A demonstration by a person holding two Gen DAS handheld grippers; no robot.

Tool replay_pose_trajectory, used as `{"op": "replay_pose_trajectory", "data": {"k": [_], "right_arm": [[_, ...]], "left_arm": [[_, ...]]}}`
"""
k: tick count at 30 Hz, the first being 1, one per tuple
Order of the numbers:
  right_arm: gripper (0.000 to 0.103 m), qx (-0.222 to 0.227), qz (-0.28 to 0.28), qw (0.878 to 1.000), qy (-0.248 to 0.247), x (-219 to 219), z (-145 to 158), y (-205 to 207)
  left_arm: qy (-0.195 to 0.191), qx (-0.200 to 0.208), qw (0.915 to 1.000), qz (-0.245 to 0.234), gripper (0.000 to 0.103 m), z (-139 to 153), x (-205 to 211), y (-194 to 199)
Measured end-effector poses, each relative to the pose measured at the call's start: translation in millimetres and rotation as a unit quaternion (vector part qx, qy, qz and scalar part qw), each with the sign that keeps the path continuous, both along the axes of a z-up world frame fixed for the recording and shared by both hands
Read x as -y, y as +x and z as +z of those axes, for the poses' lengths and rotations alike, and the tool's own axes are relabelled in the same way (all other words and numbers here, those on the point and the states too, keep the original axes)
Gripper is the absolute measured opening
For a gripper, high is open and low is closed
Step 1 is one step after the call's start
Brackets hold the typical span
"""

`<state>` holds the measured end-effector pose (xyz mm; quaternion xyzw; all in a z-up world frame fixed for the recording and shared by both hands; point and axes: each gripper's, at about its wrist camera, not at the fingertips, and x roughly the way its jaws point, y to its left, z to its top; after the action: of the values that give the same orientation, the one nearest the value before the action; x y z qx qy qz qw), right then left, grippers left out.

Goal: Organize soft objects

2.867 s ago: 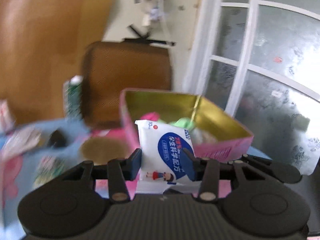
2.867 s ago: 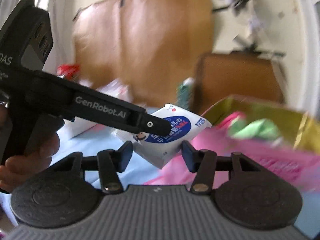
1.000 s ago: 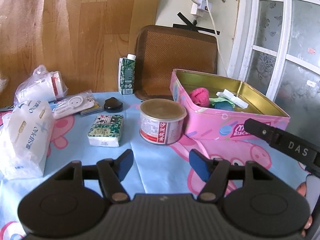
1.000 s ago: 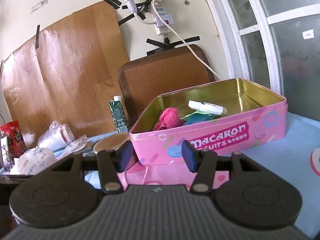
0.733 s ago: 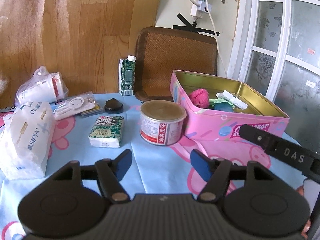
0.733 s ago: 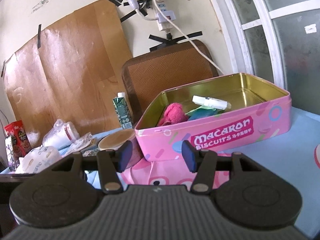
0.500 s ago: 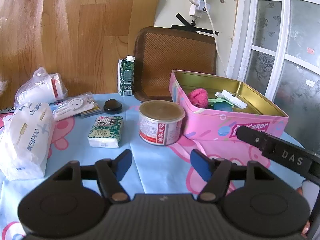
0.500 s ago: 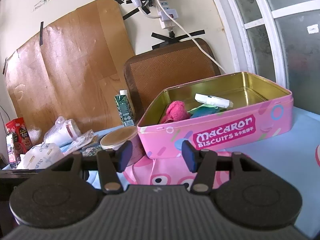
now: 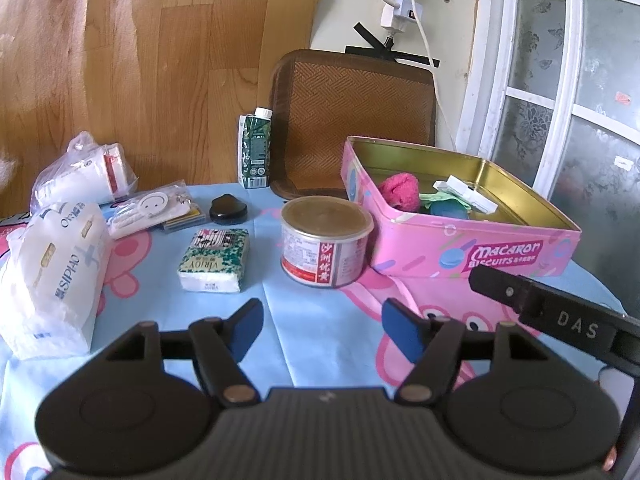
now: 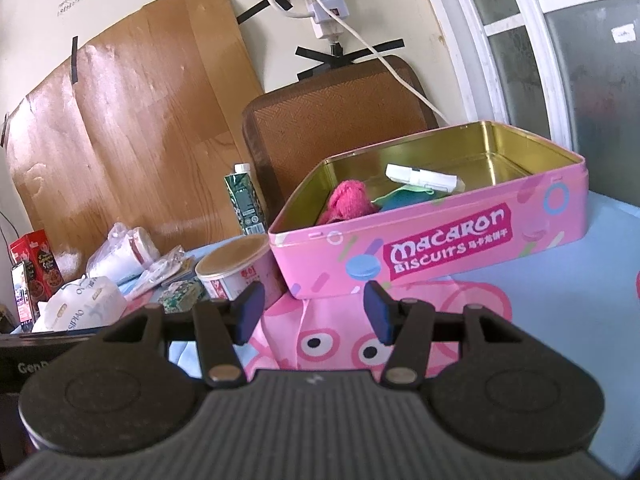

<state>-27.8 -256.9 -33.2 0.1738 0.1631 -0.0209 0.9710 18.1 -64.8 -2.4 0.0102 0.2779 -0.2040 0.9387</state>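
An open pink biscuit tin [image 9: 472, 240] [image 10: 460, 236] stands on the blue cloth at the right. In it lie a pink knitted ball [image 9: 400, 192] [image 10: 348, 200], a green-blue cloth [image 9: 448, 206] and a white tissue packet [image 9: 468, 196] [image 10: 420, 176]. A green-patterned tissue pack [image 9: 214, 254] and a large white tissue pack [image 9: 56, 272] lie left of the tin. My left gripper [image 9: 322, 330] hangs open and empty over bare cloth, in front of a round can [image 9: 326, 246]. My right gripper [image 10: 314, 316] is open and empty just in front of the tin.
A bag of paper cups [image 9: 84, 174], a smiley-face packet [image 9: 148, 208], a black lump [image 9: 228, 208] and a green carton [image 9: 256, 152] sit toward the back. A brown woven tray [image 9: 352, 120] leans on the wall. The right tool's finger [image 9: 560, 316] crosses the left view's lower right.
The blue-and-white tissue packet that my left gripper held is out of it and lies in the tin. Over the last second my right gripper tipped down a little; the left's jaws spread slightly.
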Motion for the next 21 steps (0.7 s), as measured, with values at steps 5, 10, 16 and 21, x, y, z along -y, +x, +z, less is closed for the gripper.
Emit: {"op": "replay_pose_trajectory", "data": {"k": [5,10,16,21], "right_arm": [[0.058,-0.001,0.001,1.000,0.000,-1.4,0.2,0.0],[0.058,0.002,-0.003,1.000,0.002,-2.1,0.9,-1.1],[0.058,0.006,-0.003,1.000,0.003,-1.6,1.5,-2.0],[0.058,0.004,0.000,1.000,0.003,-1.9,0.4,-1.8]], "left_arm": [[0.001,0.002,1.0000,-0.002,0.067,0.6,0.2,-0.3],[0.003,0.003,1.0000,-0.002,0.067,1.0,1.0,-0.5],[0.006,0.003,1.0000,-0.005,0.067,1.0,2.0,-0.8],[0.007,0.001,1.0000,-0.004,0.071,0.2,1.3,0.1]]}}
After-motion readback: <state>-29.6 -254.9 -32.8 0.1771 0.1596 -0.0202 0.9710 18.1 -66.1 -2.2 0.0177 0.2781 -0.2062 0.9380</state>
